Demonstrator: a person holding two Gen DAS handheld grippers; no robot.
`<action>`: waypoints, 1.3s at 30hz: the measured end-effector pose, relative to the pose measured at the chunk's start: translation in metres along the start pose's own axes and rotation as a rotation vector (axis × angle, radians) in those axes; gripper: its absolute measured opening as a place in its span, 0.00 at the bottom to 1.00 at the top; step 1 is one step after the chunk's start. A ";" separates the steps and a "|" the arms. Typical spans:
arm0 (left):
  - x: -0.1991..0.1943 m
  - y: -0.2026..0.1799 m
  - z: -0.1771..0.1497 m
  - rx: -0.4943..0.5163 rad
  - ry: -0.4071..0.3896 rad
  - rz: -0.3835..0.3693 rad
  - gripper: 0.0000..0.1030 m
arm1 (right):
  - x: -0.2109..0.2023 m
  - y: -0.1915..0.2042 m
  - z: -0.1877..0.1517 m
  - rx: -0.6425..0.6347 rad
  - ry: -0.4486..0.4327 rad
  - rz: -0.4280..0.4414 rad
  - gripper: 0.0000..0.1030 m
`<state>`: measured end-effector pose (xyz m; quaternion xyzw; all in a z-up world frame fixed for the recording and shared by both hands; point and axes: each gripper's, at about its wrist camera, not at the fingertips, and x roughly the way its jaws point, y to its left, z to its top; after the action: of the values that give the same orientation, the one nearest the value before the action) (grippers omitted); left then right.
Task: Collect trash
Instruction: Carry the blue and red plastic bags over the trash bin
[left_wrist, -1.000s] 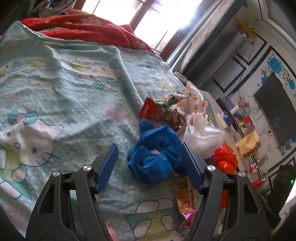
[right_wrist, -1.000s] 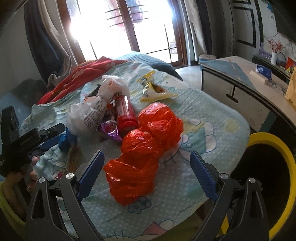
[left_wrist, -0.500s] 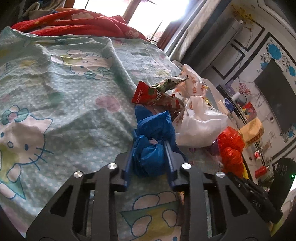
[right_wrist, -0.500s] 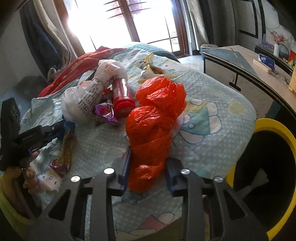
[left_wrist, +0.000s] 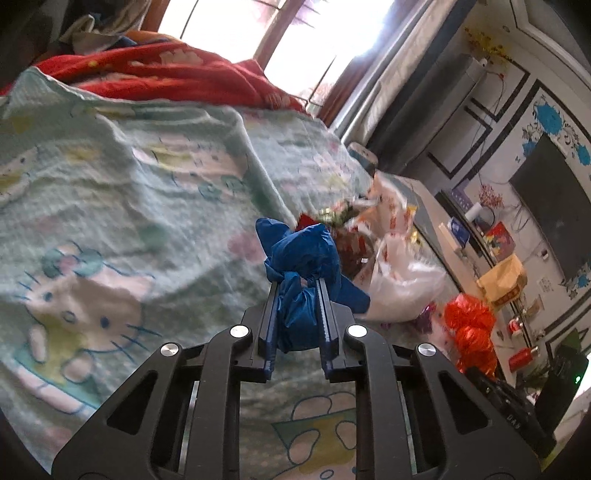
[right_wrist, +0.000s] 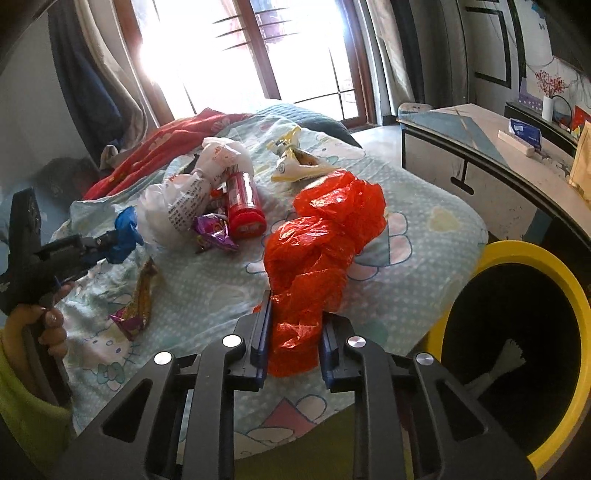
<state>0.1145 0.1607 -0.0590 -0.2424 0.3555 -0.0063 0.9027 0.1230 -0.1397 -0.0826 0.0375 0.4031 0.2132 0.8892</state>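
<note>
Both grippers angled down over the bed, left gripper (left_wrist: 297, 286) just clamped on blue bag (left_wrist: 301, 258), right gripper (right_wrist: 293, 314) on red bag (right_wrist: 325, 236).

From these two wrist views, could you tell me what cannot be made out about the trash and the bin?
- Yellow bin, right wrist view: cut off by the frame edge; its inside is dark, with only one pale item showing.
- Blue bag, left wrist view: its lower part is hidden between the left gripper's fingers.
- Wrappers behind the blue bag, left wrist view: blurred, partly covered.
- Red canister label, right wrist view: too small to read.
</note>
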 end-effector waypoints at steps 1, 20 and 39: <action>-0.003 0.000 0.002 -0.001 -0.010 0.000 0.12 | -0.002 0.000 0.000 -0.004 -0.005 0.003 0.19; -0.038 -0.058 0.006 0.087 -0.099 -0.133 0.12 | -0.052 -0.015 0.013 -0.007 -0.114 0.002 0.19; -0.029 -0.138 -0.034 0.223 -0.049 -0.252 0.12 | -0.095 -0.065 0.013 0.060 -0.177 -0.069 0.19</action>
<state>0.0926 0.0294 -0.0008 -0.1832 0.2974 -0.1530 0.9244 0.0996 -0.2361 -0.0227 0.0690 0.3302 0.1661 0.9266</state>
